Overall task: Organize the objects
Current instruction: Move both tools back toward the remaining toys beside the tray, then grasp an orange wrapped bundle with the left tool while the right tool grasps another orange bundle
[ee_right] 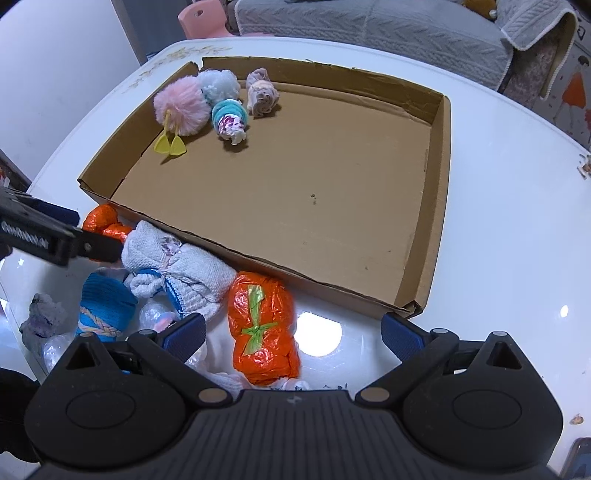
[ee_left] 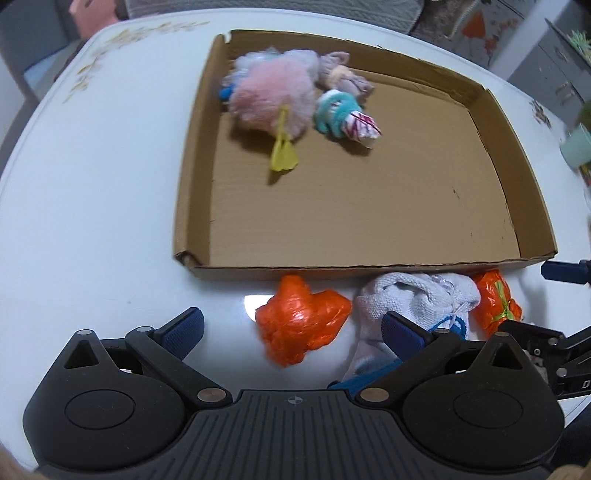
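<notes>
A shallow cardboard tray [ee_left: 369,266] [ee_right: 258,254] lies on the white table. In its far left corner rest a pink pompom with yellow feet [ee_left: 271,98] [ee_right: 181,103], a teal-ringed bundle [ee_left: 338,112] [ee_right: 229,116], a pale blue pompom [ee_right: 219,85] and a beige rolled cloth [ee_left: 345,75] [ee_right: 260,92]. In front of the tray lie an orange plastic bundle [ee_left: 301,325] [ee_right: 101,219], a white knit sock bundle [ee_left: 413,295] [ee_right: 184,266] and a second orange bundle tied with green [ee_left: 495,299] [ee_right: 260,325]. My left gripper [ee_left: 291,328] is open around the first orange bundle. My right gripper [ee_right: 293,332] is open around the second.
A blue knit roll [ee_right: 105,308], a grey fluffy piece [ee_right: 42,319] and clear plastic wraps lie at the table's near left. A mint cup [ee_left: 576,149] stands at the right edge. A grey-covered sofa [ee_right: 369,26] and a pink chair [ee_right: 201,16] are beyond the table.
</notes>
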`<state>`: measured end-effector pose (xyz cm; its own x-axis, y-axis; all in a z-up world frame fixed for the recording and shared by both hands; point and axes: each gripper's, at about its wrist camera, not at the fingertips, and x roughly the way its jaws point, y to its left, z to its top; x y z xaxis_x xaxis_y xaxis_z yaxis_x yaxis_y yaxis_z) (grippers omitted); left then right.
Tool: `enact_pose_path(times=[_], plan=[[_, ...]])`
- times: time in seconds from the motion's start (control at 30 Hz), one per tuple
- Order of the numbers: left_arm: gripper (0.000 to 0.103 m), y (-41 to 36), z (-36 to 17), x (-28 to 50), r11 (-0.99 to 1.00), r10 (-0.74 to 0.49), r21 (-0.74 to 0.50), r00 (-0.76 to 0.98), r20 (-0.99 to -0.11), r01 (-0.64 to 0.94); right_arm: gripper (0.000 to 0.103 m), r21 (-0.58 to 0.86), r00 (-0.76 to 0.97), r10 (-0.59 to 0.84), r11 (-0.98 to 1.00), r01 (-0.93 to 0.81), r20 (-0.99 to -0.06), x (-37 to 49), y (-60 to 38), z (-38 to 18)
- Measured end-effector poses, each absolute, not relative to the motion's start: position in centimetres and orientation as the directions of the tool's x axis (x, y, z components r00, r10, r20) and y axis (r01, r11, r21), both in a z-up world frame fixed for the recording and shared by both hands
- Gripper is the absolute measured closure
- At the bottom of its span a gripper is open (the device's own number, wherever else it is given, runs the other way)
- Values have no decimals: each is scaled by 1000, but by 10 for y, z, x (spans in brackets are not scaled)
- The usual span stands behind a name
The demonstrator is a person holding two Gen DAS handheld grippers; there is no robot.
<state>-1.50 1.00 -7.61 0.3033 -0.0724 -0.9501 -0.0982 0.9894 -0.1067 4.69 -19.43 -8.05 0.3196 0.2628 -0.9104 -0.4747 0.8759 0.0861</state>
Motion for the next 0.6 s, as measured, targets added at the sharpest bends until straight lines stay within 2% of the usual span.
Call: enact_pose_path(times=[0.13, 0.2, 0.23, 0.3, 0.33, 0.5, 0.6], plan=[[1, 6, -81, -15, 993, -57, -87, 326, -944, -80, 5, 93, 313, 262, 881, -465, -913, 49, -195, -82], [6, 4, -83, -15, 995, -49, -76, 341, -939, -67, 6, 100, 309, 262, 885, -456, -914, 50, -196, -82], [12, 4, -83, -15, 995, -54, -80, 345, -937, -62, 8, 103, 306, 262, 886, -452, -915, 50, -196, -82], [31, 3, -84, -14, 995, -66, -88, 345, -936, -51, 9, 111, 303, 267, 887, -449, -915, 51, -197, -81], [44, 2, -85, -14, 996, -62, -81, 339, -939, -43, 9, 113, 303, 269, 887, -447, -914, 51, -198, -81], [46, 5, -85, -18, 997, -61, -72, 341, -938, -20, 9, 112, 296, 267, 885, -451, -917, 50, -197, -82], [48, 10, -84, -21, 998, -48, -61, 338, -940, -28, 13, 106, 289, 258, 886, -452, -922, 50, -195, -87]])
